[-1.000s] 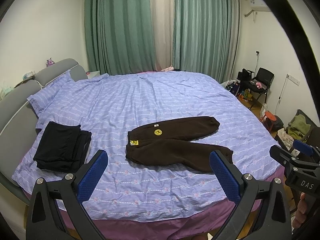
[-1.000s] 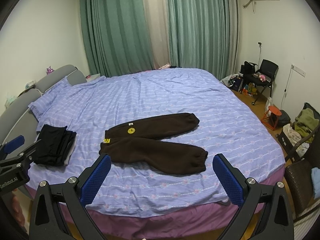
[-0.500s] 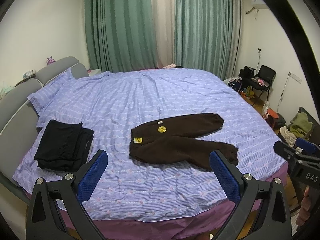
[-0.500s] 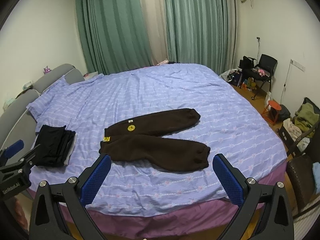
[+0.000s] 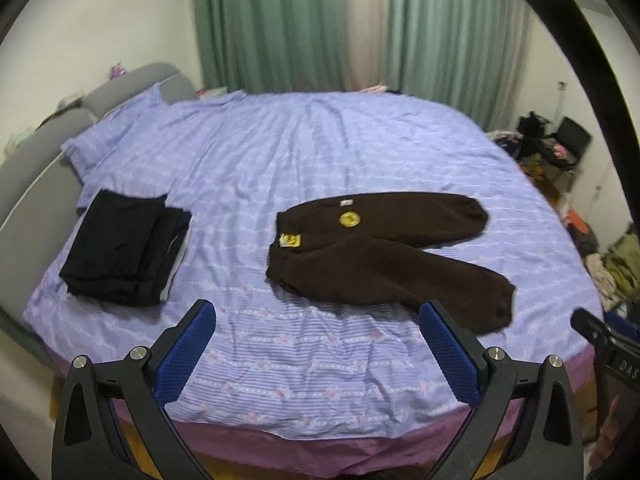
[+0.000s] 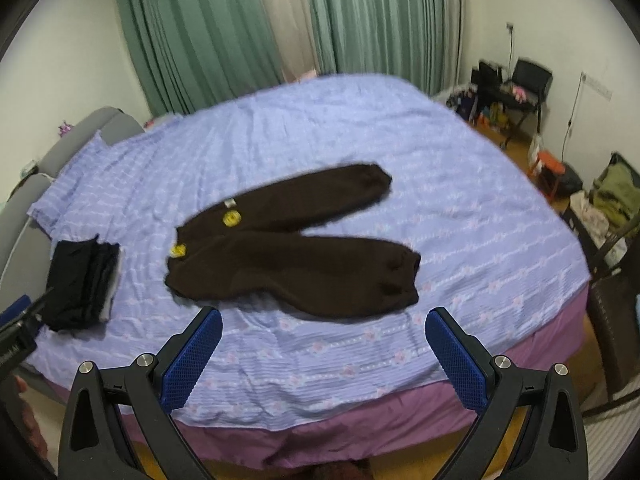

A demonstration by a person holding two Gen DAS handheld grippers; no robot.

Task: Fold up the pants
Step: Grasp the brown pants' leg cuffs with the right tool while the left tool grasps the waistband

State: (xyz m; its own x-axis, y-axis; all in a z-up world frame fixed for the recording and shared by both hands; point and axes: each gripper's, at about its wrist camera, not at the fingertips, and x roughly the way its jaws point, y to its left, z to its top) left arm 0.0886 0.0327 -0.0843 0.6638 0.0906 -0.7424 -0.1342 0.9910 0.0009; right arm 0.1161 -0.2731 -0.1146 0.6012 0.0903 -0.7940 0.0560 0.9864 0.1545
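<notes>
1. Lying flat on the bed (image 5: 304, 168) (image 6: 360, 120), the brown pants (image 5: 376, 256) (image 6: 288, 248) are spread unfolded near its front edge; waistband toward the left, the two legs diverging toward the right in a V; the far leg ends in a gathered cuff (image 5: 474, 214) (image 6: 378, 180), the near leg in another (image 5: 500, 300) (image 6: 402, 280).
2. Two yellow patches (image 5: 349, 219) (image 6: 231, 218) sit near the waistband; a small pale label lies just beyond the upper one.
3. Left gripper (image 5: 316, 350): blue-padded fingers (image 5: 186, 354) spread wide, holding nothing; it hovers over the front edge of the bed, short of the pants and not touching them.
4. Right gripper (image 6: 324, 354): blue-padded fingers (image 6: 456, 358) likewise spread wide and empty; short of the pants, the near leg just beyond its tips in view.
5. Black folded stack (image 5: 124, 246) (image 6: 82, 284) rests on the bed to the left of the pants, well apart from them.
6. Lilac striped sheet covers the bed; a purple skirt (image 5: 320, 444) (image 6: 360, 412) shows below its front edge; grey headboard (image 5: 52, 136) (image 6: 24, 196) at left.
7. Green curtains (image 5: 280, 24) (image 6: 208, 28) hang behind; a black chair (image 6: 528, 80) and cluttered items stand at far right.
</notes>
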